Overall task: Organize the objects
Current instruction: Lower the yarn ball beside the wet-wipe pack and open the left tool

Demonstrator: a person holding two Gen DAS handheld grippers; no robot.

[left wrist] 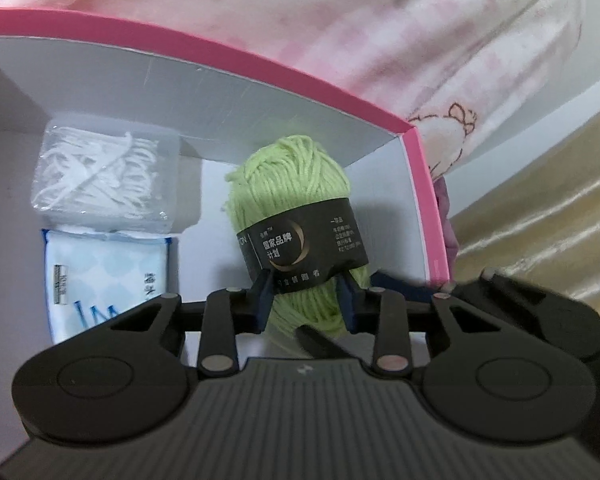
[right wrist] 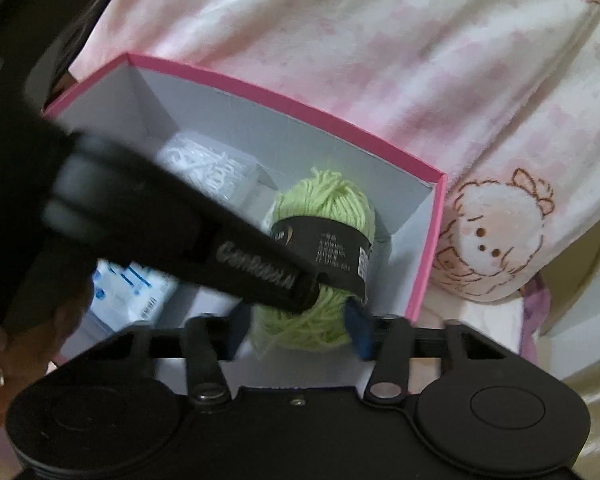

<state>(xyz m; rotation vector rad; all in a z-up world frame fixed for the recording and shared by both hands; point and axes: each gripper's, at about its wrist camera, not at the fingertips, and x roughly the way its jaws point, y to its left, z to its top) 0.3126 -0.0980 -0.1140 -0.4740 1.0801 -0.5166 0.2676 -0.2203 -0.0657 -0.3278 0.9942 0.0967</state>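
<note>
Pink blanket (left wrist: pixel 380 40) behind; pink box (left wrist: pixel 260 64) holds three items; both jaws clamp one yarn ball (left wrist: pixel 296 184).

left wrist view: set close behind left tongs (left wrist: pixel 306 300), angled down into pink box (left wrist: pixel 260 68) | right wrist view: close behind right tongs (right wrist: pixel 300 328), angled down | shared: box interior, green yarn (left wrist: pixel 296 184)
</note>
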